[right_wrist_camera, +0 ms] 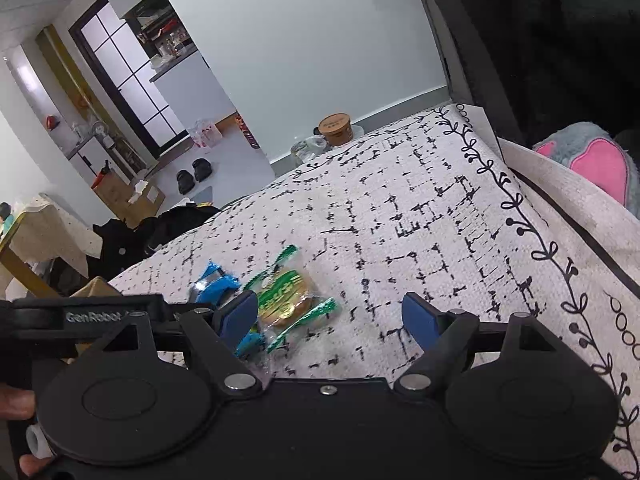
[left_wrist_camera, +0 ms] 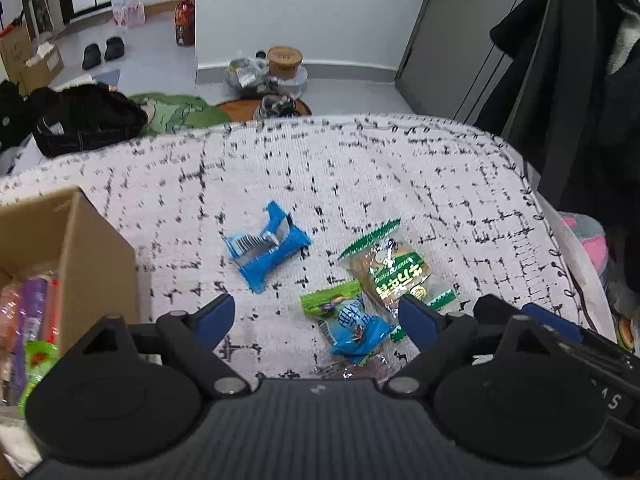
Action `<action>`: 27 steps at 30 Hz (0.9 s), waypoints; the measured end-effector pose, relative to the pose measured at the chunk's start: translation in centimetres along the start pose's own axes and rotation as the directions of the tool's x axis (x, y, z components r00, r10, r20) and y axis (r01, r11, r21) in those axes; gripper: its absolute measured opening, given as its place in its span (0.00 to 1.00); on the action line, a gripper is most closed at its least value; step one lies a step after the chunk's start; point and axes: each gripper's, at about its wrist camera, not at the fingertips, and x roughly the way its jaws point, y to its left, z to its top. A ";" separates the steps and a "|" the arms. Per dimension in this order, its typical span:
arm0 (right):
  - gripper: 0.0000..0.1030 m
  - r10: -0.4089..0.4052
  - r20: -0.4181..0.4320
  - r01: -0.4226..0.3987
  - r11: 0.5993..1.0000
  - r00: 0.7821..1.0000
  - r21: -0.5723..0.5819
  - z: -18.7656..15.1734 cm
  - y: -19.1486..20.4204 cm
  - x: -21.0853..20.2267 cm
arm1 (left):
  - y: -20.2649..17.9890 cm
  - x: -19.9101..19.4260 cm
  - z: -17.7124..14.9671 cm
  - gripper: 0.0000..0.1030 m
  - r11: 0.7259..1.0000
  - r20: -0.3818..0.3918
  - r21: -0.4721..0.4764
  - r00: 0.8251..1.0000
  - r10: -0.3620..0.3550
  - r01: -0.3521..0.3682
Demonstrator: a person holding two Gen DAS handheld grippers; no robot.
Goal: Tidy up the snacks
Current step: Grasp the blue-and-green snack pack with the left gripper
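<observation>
White black-flecked cloth point(left_wrist_camera: 360, 168) covers the table; slippers point(left_wrist_camera: 103, 51) on grey floor

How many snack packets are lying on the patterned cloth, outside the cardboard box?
3. A blue packet lies alone, farthest from the gripper. A green-edged cookie packet lies to its right. A blue-and-green packet touches the cookie packet, nearest the camera. The cardboard box holds more.

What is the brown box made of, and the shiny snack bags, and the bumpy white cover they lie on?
The box looks like matte brown cardboard, with a raw cut edge. The snack packets, like the blue one and the green-edged one, seem thin glossy plastic film: crinkled, partly see-through. The cover looks like woven cloth with a nubbly texture.
</observation>
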 end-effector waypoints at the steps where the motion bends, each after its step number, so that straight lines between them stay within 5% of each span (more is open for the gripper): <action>1: 0.75 -0.003 0.000 0.003 1.000 1.000 0.003 0.1 -0.2 0.2 | 0.0 0.4 0.0 0.81 1.000 -0.010 -0.009 1.000 0.003 -0.003; 11: 0.70 -0.007 -0.001 0.007 0.999 1.000 -0.046 0.1 0.3 1.6 | 0.6 3.8 -0.7 0.59 0.997 -0.069 -0.074 0.998 0.000 -0.005; 14: 0.70 0.006 -0.014 -0.006 0.998 1.000 -0.057 -0.1 0.6 1.9 | 0.5 3.8 -0.6 0.39 0.998 -0.052 -0.059 0.998 0.026 -0.029; 16: 0.70 0.006 -0.014 -0.007 0.997 1.000 -0.073 -0.2 0.9 2.1 | 0.7 3.7 -0.5 0.34 0.997 -0.053 -0.067 0.998 0.029 -0.033; 27: 0.70 0.021 0.009 -0.019 0.987 1.000 -0.159 0.4 3.3 3.8 | 1.3 0.4 -0.1 0.33 0.997 0.032 -0.026 0.996 0.079 -0.078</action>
